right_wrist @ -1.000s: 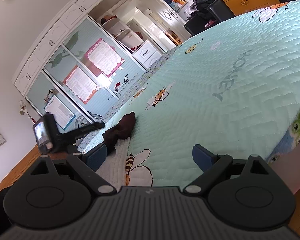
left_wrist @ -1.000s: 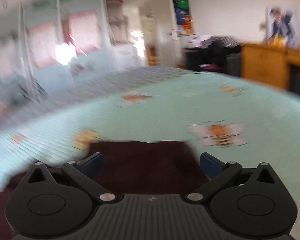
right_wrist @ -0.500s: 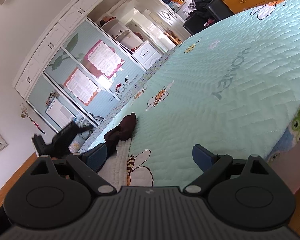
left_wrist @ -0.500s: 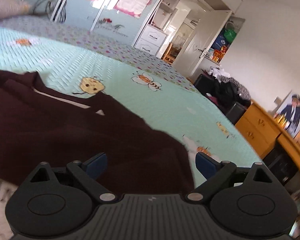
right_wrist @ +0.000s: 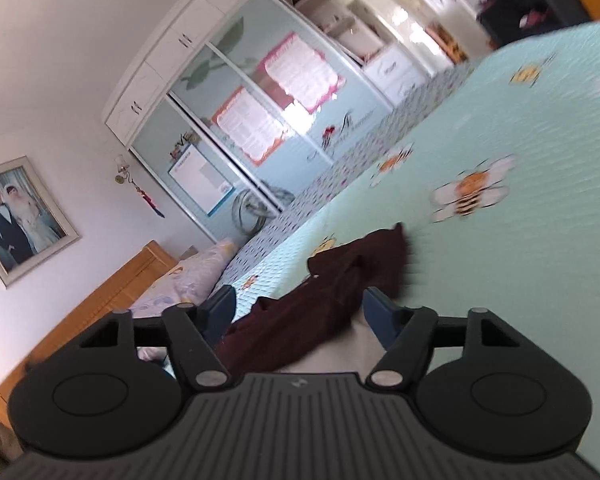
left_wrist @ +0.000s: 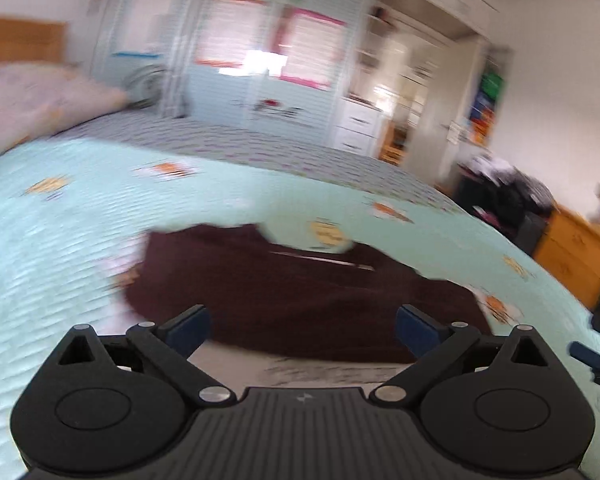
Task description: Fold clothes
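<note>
A dark maroon garment (left_wrist: 300, 288) lies spread on the mint bee-print bedspread (left_wrist: 60, 240), with a pale seam line across its upper part. My left gripper (left_wrist: 302, 330) is open and empty, its blue-padded fingers just short of the garment's near edge. In the right wrist view the same garment (right_wrist: 340, 288) lies crumpled and reaches between the fingers of my right gripper (right_wrist: 300, 312), which is open and hovers at its near end. Whether the fingers touch the cloth is unclear.
A pillow (left_wrist: 32, 96) and wooden headboard (right_wrist: 112, 300) are at the bed's left end. Sliding wardrobe doors (left_wrist: 240, 60) stand behind the bed. A wooden dresser (left_wrist: 572, 256) and a dark pile of clothes (left_wrist: 504, 196) are at the right.
Both grippers have moved. The left view swung back to face the garment squarely from its near edge. The right gripper moved left toward the garment, which now lies between its fingers.
</note>
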